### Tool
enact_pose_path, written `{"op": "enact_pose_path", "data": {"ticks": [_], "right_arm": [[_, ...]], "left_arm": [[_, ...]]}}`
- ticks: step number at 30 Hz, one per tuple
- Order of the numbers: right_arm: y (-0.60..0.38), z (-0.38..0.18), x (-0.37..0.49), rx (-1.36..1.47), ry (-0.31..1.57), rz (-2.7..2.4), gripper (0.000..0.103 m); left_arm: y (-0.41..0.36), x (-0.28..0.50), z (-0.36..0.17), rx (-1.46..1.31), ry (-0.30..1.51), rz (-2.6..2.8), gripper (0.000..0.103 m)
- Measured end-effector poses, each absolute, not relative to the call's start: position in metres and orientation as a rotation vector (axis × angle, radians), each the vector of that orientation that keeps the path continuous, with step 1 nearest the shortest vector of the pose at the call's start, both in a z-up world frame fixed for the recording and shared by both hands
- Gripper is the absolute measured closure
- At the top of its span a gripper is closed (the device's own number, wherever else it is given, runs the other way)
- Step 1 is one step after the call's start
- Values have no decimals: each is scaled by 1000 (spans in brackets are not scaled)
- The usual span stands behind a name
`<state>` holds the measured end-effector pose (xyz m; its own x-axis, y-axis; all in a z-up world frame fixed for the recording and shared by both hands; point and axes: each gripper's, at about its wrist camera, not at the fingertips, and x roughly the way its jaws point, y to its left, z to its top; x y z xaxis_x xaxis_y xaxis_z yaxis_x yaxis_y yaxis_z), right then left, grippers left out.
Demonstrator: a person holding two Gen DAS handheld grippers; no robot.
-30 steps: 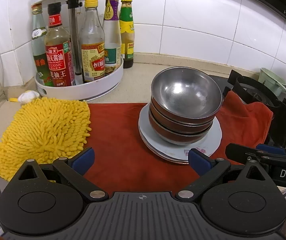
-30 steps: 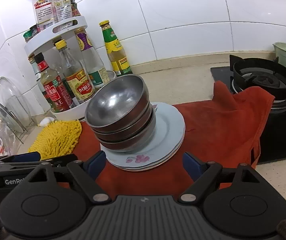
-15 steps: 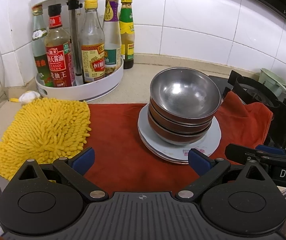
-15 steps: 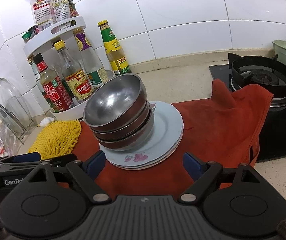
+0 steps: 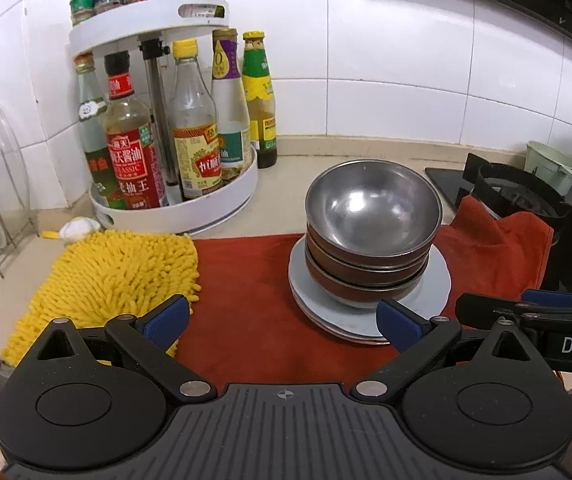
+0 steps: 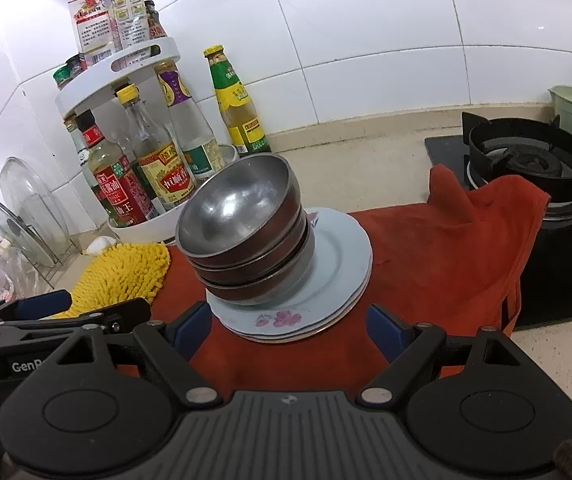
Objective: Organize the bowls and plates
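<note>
Three nested metal bowls (image 5: 372, 208) (image 6: 238, 216), steel inside and brown outside, stand on a stack of pale plates (image 5: 436, 280) (image 6: 338, 248) with a pink flower print. The stack rests on a red cloth (image 5: 258, 304) (image 6: 446, 240). My left gripper (image 5: 284, 322) is open, short of the plates and to their left, with only cloth between its blue pads. My right gripper (image 6: 290, 330) is also open, its pads flanking the near rim of the plates without touching. Each gripper shows at the edge of the other's view.
A white two-tier rack (image 5: 174, 204) (image 6: 142, 224) full of sauce bottles stands at the back left. A yellow shaggy mat (image 5: 106, 276) (image 6: 126, 272) lies left of the cloth. Glass lids in a wire rack (image 6: 26, 216) are far left, and a black gas burner (image 6: 534, 164) far right.
The left wrist view has tilted up a little, showing more of the rack's top tier. The bowls, plates and right gripper have not moved.
</note>
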<state>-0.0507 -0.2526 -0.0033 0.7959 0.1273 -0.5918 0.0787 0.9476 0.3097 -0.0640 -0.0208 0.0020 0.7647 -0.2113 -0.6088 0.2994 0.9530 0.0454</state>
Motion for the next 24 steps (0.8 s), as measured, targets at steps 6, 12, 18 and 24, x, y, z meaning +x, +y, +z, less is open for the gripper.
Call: {"op": "enact_pose_path", "data": {"ticks": [6, 12, 18, 24], "right_arm": [[-252, -1, -52, 320, 647, 30, 23], [-251, 0, -53, 314, 644, 36, 23], [-250, 3, -53, 314, 635, 44, 23], [-248, 2, -49, 314, 643, 40, 23]], "left_arm": [[-20, -67, 3, 137, 636, -298, 5], [-16, -67, 3, 109, 639, -333, 8], [-14, -64, 3, 103, 630, -340, 7], [-11, -58, 0, 94, 632, -318, 1]]}}
